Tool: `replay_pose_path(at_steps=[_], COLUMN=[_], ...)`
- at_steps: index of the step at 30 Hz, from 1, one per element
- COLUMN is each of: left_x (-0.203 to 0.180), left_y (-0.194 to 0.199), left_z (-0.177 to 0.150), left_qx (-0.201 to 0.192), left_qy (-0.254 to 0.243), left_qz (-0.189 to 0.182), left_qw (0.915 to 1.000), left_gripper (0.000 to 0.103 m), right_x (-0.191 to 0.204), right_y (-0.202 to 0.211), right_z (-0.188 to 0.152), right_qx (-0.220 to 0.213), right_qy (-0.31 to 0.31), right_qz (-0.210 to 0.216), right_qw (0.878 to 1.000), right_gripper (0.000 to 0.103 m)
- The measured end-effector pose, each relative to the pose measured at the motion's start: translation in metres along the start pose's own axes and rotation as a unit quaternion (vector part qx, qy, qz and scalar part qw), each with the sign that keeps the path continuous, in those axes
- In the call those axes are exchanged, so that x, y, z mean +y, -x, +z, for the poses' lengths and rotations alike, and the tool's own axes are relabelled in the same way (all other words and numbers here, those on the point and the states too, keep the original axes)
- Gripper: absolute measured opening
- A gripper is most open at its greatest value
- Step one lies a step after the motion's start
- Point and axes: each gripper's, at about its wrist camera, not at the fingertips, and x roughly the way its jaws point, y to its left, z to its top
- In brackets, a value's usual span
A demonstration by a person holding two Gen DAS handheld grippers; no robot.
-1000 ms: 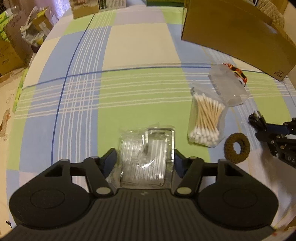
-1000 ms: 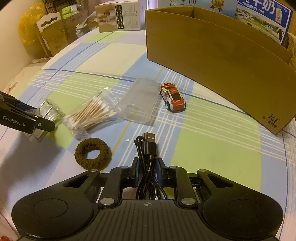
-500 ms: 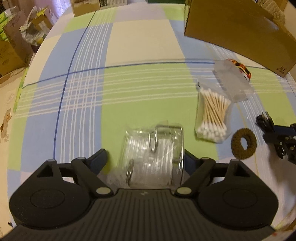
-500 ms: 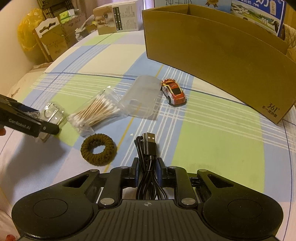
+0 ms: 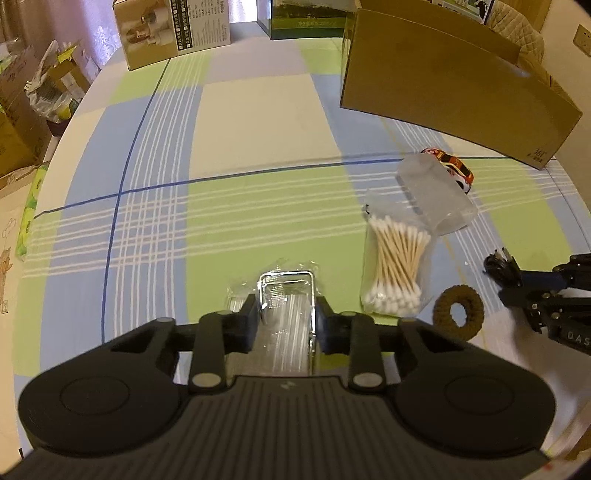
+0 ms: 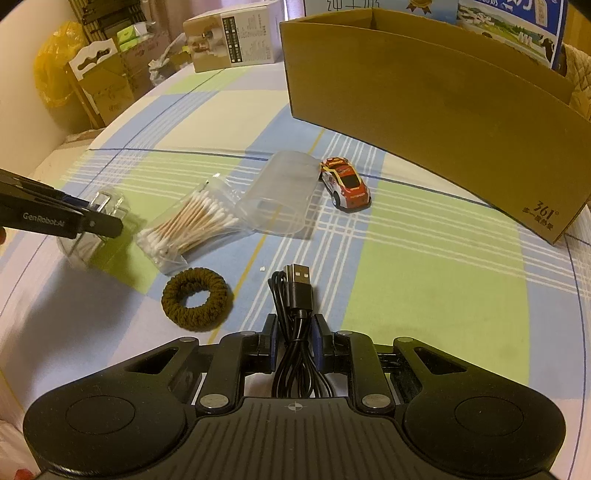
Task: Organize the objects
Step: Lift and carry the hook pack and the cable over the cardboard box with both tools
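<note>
My left gripper (image 5: 286, 314) is shut on a clear plastic bag of metal hooks (image 5: 286, 306), held just above the checked tablecloth. It shows at the left of the right wrist view (image 6: 99, 221). My right gripper (image 6: 293, 332) is shut on a coiled black USB cable (image 6: 295, 295), raised over the cloth; it appears at the right of the left wrist view (image 5: 517, 284). A bag of cotton swabs (image 6: 192, 225) (image 5: 395, 266), a brown hair tie (image 6: 197, 297) (image 5: 458, 314), a clear plastic case (image 6: 280, 195) (image 5: 436, 195) and a toy car (image 6: 345, 182) (image 5: 452, 170) lie between the grippers.
A large open cardboard box (image 6: 424, 110) (image 5: 454, 85) stands at the far right of the table. A printed carton (image 6: 232, 40) (image 5: 173, 29) sits at the far edge. Boxes and bags are stacked beyond the table's left edge (image 5: 29, 96).
My left gripper opened around the bag of hooks, then closed on it and lifted it slightly. The right gripper kept holding the cable and hardly moved.
</note>
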Motion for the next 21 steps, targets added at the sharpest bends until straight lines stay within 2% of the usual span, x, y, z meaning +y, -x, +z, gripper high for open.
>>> replay_pose_path(at_steps=[6,21], left_x=[0.002,-0.014], left_y=[0.007,0.036], left_z=[0.002,0.029], left_qx=[0.000,-0.028], left_qy=[0.025,0.015], left_qz=[-0.015,-0.030], left_qw=[0.9996,0.9990], left_gripper=[0.025,0.025], right_x=[-0.003,-0.021], right_y=[0.001,0.014], right_z=[0.000,0.008], right_qx=[0.002,-0.012], right_qy=[-0.009,-0.048], right_qz=[0.005,0.006], right_qw=[1.000,0.999], right_gripper=[0.015,0.011])
